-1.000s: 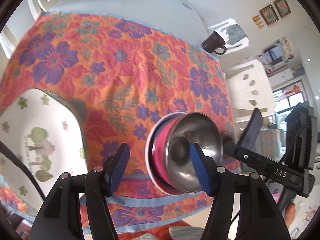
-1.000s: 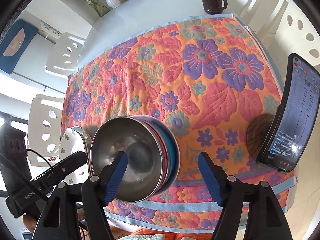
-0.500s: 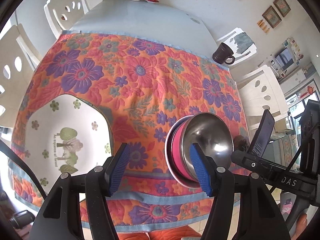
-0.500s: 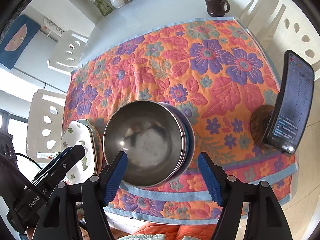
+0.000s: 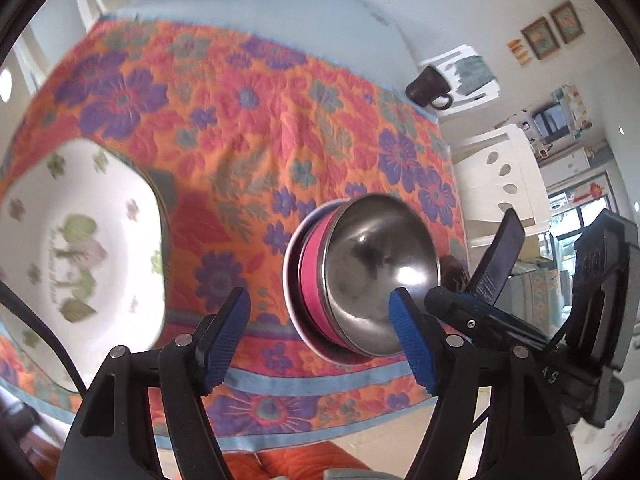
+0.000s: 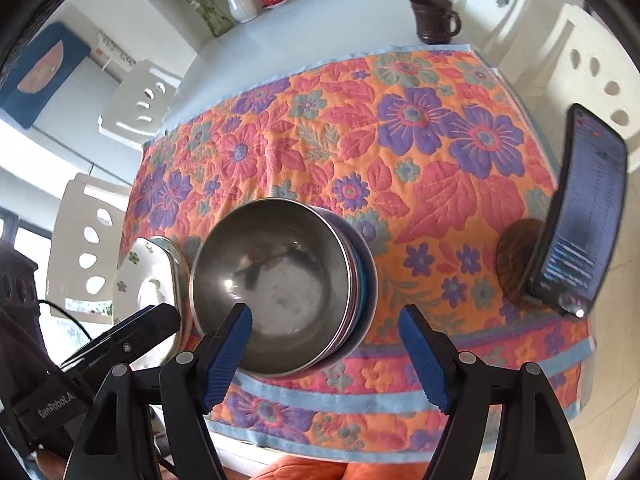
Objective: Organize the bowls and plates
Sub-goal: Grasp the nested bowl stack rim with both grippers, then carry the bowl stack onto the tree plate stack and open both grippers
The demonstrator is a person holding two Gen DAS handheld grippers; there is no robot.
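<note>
A steel bowl [image 5: 376, 264] sits on top of a stack of pink, blue and white bowls [image 5: 310, 276] on the flowered cloth near the table's front edge. It also shows in the right wrist view [image 6: 276, 292]. A white plate with a tree print [image 5: 76, 248] lies to the left of the stack; its edge shows in the right wrist view [image 6: 154, 276]. My left gripper [image 5: 322, 338] is open and empty, just in front of the stack. My right gripper [image 6: 324, 354] is open and empty, in front of the steel bowl.
A phone on a round wooden stand [image 6: 576, 216] stands at the right of the cloth. A dark mug [image 6: 434, 20] sits at the far edge. A vase with flowers [image 6: 236, 0] stands at the back. White chairs [image 6: 84, 248] surround the table.
Both grippers stayed open and empty. The left wrist view swung and moved closer to the table, so the plate and stack look larger. The right gripper shifted slightly nearer the steel bowl.
</note>
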